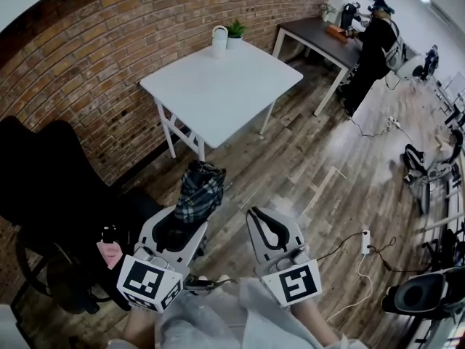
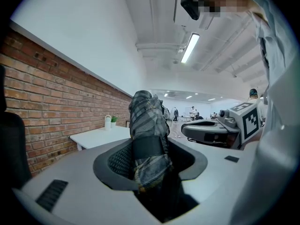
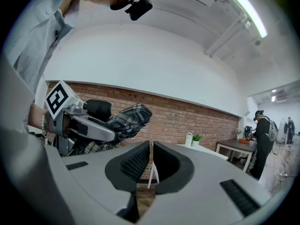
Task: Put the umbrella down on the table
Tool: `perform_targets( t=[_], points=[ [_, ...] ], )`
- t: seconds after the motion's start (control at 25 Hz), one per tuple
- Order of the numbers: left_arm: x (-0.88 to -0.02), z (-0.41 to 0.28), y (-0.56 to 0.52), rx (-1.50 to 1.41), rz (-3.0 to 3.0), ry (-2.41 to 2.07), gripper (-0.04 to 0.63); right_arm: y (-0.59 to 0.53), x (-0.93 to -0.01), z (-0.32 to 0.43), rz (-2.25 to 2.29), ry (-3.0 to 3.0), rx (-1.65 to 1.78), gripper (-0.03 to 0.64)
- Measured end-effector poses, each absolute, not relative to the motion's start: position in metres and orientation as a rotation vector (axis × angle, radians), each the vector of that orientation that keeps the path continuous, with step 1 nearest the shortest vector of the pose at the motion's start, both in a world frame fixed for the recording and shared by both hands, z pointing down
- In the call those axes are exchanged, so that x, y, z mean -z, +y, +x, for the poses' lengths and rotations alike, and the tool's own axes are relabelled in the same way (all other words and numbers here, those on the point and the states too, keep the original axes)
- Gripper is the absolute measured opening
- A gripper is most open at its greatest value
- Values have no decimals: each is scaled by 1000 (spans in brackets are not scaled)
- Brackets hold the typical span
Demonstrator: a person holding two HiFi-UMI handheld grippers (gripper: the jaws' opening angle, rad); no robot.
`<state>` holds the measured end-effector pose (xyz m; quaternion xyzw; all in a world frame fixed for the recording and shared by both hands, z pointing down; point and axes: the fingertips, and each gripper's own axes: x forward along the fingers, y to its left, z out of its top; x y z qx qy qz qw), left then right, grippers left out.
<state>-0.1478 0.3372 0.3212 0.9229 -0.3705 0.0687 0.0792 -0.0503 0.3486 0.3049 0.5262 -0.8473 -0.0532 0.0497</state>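
At the far left of the head view a black chair (image 1: 40,184) stands against the brick wall (image 1: 109,42); the picture's edge cuts it off and its lower part is lost in shadow. Next to it, the left gripper (image 1: 182,222) is clenched on a folded plaid umbrella (image 1: 200,187). In the left gripper view the dark pads press on both sides of the umbrella (image 2: 147,121), which stands up out of the left gripper (image 2: 150,159). Its lower end sinks into the dark gap behind the jaws and cannot be made out. The umbrella is in the air above the wooden floor (image 1: 290,173), well short of the white table (image 1: 218,86).

Beside it to the right, the right gripper (image 1: 267,220) is empty. In its own view the right gripper (image 3: 151,162) has its jaws closed with only a thin slit between them, through which a white table leg shows.

Farther on, a white jug (image 1: 219,41) and a small plant (image 1: 235,30) sit on the white table's far edge. At the upper right a person (image 1: 374,42) stands at a dark table (image 1: 316,38), too small to show what they handle.
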Motion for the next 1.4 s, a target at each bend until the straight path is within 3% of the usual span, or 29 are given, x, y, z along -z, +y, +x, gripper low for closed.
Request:
perform_targets(
  t=[0.8, 1.4],
  points=[
    [-328, -107, 330, -180, 2766, -1142, 230, 345, -331, -1, 1607, -2556, 64, 55],
    [-331, -90, 164, -174, 2784, -1087, 230, 188, -322, 10, 1675, -2546, 118, 55]
  ],
)
